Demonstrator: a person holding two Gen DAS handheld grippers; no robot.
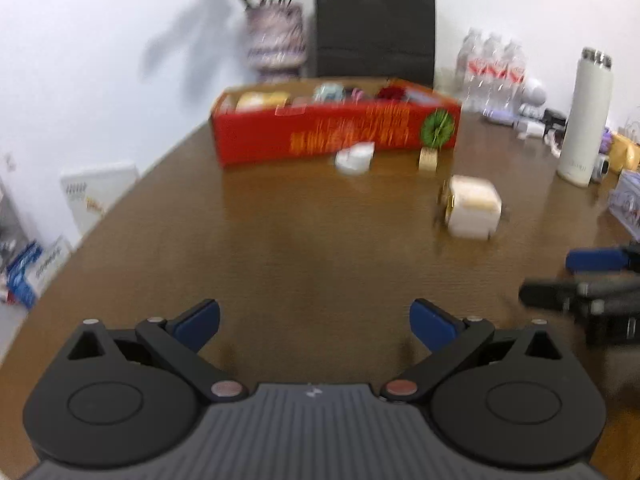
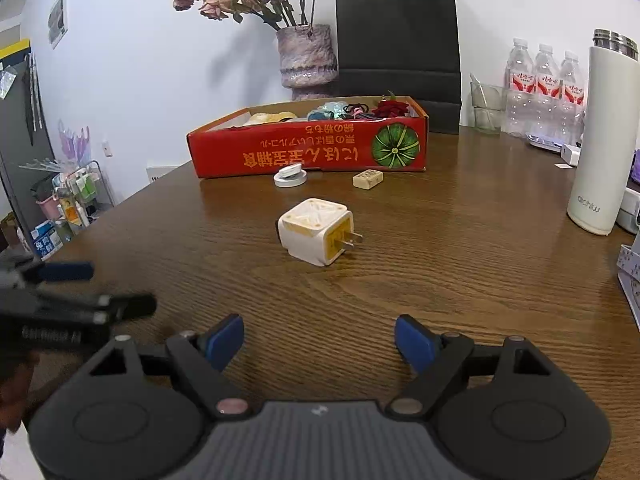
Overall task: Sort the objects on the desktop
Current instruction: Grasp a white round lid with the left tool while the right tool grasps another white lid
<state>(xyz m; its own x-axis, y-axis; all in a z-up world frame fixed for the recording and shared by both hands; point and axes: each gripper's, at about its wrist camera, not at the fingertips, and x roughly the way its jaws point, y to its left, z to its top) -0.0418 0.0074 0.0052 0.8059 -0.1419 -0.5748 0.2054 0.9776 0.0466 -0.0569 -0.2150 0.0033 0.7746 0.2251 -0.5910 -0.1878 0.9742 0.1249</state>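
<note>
Two tools hover low over the wooden bench [image 2: 460, 264], both with blue pads spread apart and nothing between them: the left tool [image 1: 315, 325] and the right tool [image 2: 319, 340]. At the centre of the right view lies a white charger plug [image 2: 316, 236] with a yellow face, prongs pointing right. Beyond it, just in front of a red cardboard box [image 2: 308, 152] printed with yellow Japanese characters, upside down, and a green pumpkin picture, sit a white round lid [image 2: 291, 176] and a cream tile [image 2: 368, 179]. At the right edge stands a white flask [image 2: 604, 140] lettered "aichiw"; behind it, water bottles [image 2: 544, 88] with red labels, unreadable.
</note>
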